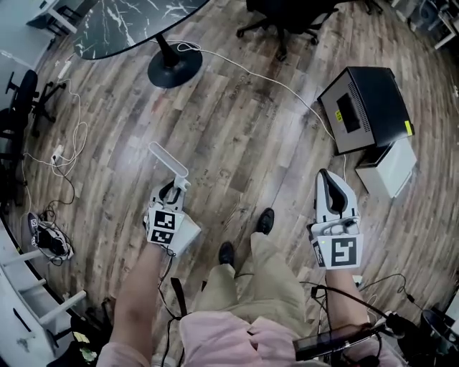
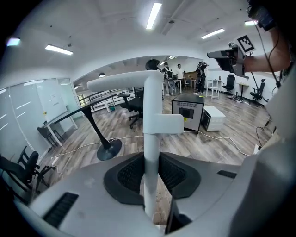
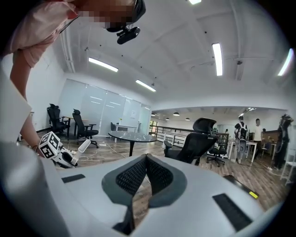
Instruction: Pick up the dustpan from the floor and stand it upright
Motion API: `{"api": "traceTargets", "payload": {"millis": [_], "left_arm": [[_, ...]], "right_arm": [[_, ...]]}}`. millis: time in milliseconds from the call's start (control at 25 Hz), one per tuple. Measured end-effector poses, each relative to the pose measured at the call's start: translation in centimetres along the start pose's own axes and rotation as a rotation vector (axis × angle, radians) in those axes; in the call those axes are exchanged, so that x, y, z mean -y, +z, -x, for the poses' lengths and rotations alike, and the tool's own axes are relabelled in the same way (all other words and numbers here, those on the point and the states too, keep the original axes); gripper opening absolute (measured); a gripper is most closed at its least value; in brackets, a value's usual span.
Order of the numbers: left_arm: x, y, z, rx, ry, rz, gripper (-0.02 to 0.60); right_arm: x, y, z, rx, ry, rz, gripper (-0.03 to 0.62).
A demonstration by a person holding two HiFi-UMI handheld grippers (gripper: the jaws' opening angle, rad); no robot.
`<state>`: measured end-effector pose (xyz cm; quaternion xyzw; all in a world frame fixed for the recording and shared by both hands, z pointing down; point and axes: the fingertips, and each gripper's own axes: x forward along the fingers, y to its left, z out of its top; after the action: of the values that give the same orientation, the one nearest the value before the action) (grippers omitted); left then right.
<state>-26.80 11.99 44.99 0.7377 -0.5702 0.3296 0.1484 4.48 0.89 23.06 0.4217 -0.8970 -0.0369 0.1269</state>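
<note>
Left gripper view shows the left gripper [image 2: 151,159] clamped on the white dustpan handle [image 2: 151,99], while the right gripper [image 3: 146,157], at far right, has its jaws together on nothing.

Wood floor [image 1: 229,136] carries a black box [image 1: 366,107] and a white box [image 1: 391,168] at right, a round table base [image 1: 174,70] far left, and an office chair [image 1: 283,21] far.

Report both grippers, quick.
Left gripper: closed on the white dustpan handle.
Right gripper: fingers closed, holding nothing.
</note>
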Motion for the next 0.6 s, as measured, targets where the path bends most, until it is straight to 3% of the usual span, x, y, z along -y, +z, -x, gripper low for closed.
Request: {"api": "traceTargets", "payload": {"millis": [280,600], "left_arm": [[-0.7,-3.0,7.4,0.043,0.004,0.017,0.084],[-1.2,-7.1,14.8,0.083,0.041,0.049,0.084]], "right_arm": [[-6.9,4.1,4.1,0.026,-0.002,-0.002,0.002],[-11.3,8.0,8.7,0.058,0.003,0.037,0.002]]}}
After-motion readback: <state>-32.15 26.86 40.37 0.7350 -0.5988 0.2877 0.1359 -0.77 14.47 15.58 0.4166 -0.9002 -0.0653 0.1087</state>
